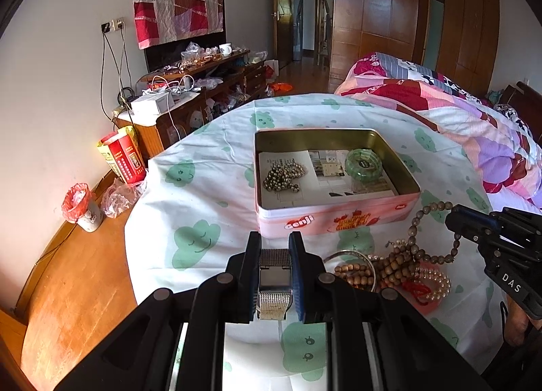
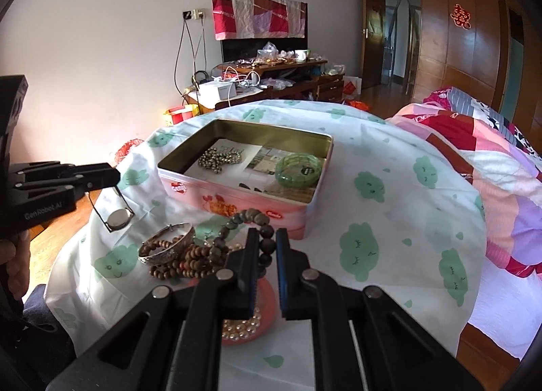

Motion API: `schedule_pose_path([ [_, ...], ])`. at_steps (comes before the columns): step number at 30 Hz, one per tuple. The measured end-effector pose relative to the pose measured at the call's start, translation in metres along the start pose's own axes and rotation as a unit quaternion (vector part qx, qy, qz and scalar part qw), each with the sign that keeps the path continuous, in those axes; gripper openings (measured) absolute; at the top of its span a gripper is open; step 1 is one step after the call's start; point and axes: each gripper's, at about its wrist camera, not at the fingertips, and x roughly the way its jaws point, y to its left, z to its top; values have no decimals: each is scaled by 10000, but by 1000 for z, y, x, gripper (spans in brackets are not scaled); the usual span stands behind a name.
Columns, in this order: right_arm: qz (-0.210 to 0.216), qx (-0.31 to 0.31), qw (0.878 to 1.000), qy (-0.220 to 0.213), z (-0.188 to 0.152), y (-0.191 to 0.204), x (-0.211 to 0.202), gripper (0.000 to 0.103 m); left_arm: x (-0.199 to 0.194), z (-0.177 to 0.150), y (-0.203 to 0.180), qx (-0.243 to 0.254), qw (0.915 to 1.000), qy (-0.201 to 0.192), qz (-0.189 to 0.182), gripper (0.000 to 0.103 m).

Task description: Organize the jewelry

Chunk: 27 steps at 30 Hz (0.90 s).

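Left gripper point(image 1: 275, 284) clamped on a mesh-band watch point(image 1: 275, 281), band between the pads at lower centre of the left view; in the right view the watch point(image 2: 118, 218) dangles below the tips at left edge, face hard to read. Right gripper point(image 2: 265, 272) jaws close together around a dark bead bracelet point(image 2: 252, 218) at centre frame; the strand runs between the pads, contact point partly hidden by the fingers. Beneath them, a pearl strand on a pink disc point(image 2: 247, 323), half covered by the gripper body. Just beside, left of centre: a tangled pile of wooden beads point(image 2: 183, 260) and a silver bangle point(image 2: 166, 243), overlaps unclear. Farther back, open pink tin point(image 2: 237, 201) on the cloud-print cloth point(image 2: 389, 221), holding a metal bead chain point(image 2: 220, 156), a green bangle point(image 2: 298, 169) and printed paper. Background furniture cluttered, unreadable.
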Motion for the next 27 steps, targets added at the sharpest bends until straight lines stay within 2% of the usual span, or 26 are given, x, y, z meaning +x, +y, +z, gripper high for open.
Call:
schedule_pose_path([
  [11,-453,-87,9989,-91,9,-11,3,12,1,7,-4,80,10000,-36,22,16],
  [16,-507,-83,9986,-80,10,-14,5,12,2,10,-4,93,9999,-51,17,16],
  [27,-585,-157,9981,-112,21,-16,8,12,-6,38,-3,259,9993,-273,69,16],
])
